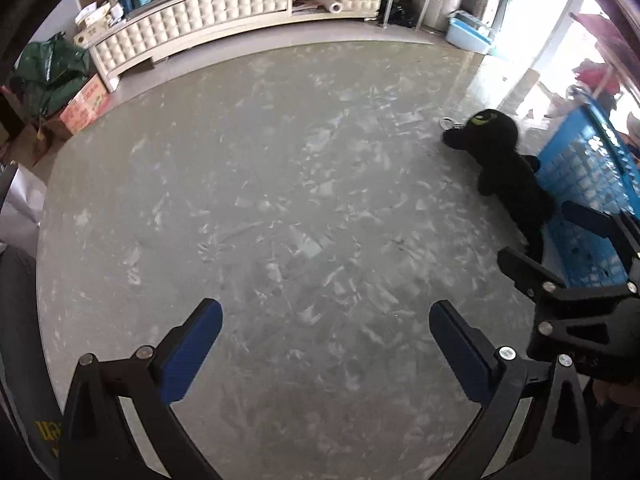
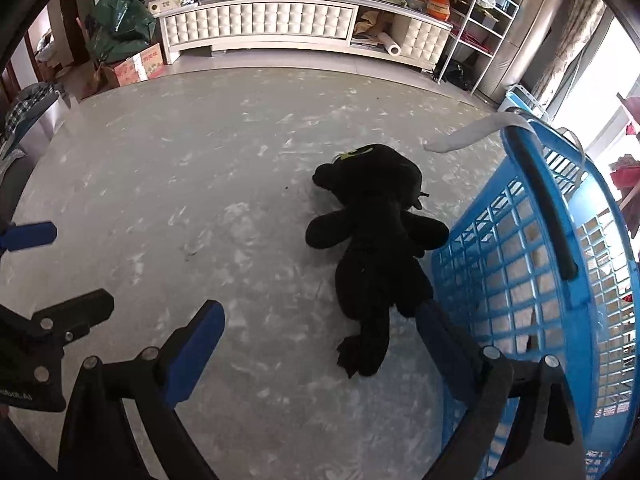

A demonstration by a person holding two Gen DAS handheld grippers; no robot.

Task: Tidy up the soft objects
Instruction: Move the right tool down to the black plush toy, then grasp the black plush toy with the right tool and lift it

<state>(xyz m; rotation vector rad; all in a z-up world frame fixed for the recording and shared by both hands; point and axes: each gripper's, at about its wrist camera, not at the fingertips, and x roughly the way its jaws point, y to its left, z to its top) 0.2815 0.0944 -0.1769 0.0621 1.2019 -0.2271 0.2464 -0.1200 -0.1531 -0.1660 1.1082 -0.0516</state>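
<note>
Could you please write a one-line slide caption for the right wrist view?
Open right gripper above black plush toy lying on the floor beside blue basket.

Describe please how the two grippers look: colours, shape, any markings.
Both the left gripper and the right gripper have black angular frames with silver round bolts and flat blue pads on the fingers. No cables show.

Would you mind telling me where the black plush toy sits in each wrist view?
Left wrist: the plush toy lies at the right, on the floor, against the blue basket.
Right wrist: the plush toy lies right of centre, beside the basket.
Shared landmark: the white tufted cabinet along the far wall.
</note>
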